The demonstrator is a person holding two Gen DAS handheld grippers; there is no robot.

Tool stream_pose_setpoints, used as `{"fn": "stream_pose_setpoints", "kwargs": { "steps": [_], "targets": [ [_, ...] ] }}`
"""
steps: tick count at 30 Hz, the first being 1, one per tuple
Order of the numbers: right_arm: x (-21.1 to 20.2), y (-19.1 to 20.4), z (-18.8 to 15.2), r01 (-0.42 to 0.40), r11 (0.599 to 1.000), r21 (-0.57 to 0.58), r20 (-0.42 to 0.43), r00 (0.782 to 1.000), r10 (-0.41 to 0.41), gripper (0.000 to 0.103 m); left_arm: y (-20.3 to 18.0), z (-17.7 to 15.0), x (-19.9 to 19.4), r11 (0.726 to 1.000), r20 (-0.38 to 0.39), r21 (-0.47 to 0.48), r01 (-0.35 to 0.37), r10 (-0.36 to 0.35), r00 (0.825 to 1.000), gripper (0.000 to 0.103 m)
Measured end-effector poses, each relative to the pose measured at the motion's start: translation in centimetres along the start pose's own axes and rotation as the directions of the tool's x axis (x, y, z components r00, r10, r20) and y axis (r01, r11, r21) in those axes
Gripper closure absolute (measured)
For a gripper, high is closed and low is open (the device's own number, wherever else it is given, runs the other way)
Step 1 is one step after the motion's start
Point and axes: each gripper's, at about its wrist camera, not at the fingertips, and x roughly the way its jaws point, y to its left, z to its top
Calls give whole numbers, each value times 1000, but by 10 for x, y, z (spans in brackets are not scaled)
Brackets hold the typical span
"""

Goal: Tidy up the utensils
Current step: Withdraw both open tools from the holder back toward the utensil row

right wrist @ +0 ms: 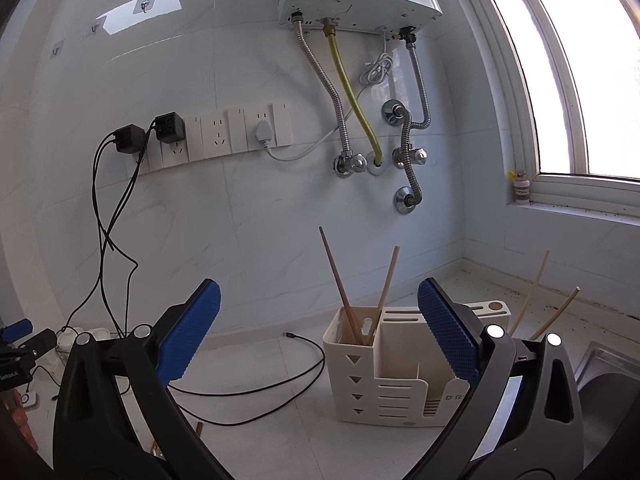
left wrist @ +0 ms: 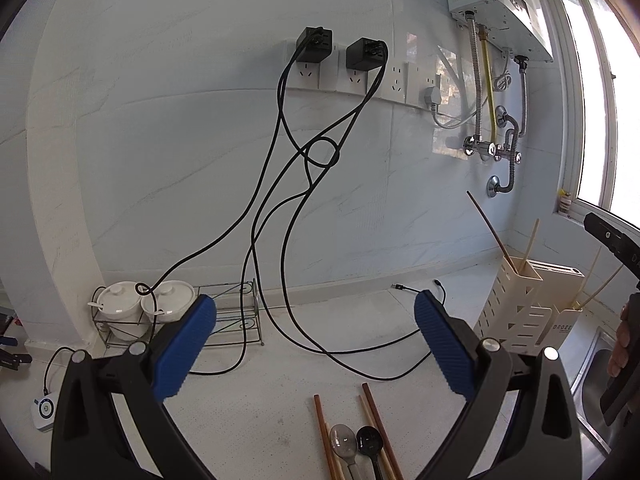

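Note:
In the left wrist view, brown chopsticks, a clear grey spoon and a black spoon lie on the white counter below my open, empty left gripper. The cream utensil holder stands at the right with chopsticks upright in it. In the right wrist view, my right gripper is open and empty, just in front of the holder. A brown chopstick and a pale one lean in its left compartment; two pale ones stick up at its right.
Black cables hang from wall plugs and loop over the counter. A wire rack with two white lidded bowls stands at the left. A steel sink lies right of the holder. A small white device sits at the left edge.

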Motion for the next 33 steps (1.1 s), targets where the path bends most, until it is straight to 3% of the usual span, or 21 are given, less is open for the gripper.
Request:
{"fn": "stream_pose_setpoints", "kwargs": {
  "steps": [16, 33],
  "targets": [
    [1, 25, -5, -44, 998, -35, -15, 999, 43, 8, 19, -18, -11, 998, -54, -40, -39, 37, 998, 5],
    [12, 50, -44, -115, 993, -18, -165, 980, 111, 8, 28, -55, 9, 998, -204, -45, -52, 42, 978, 5]
  ]
}}
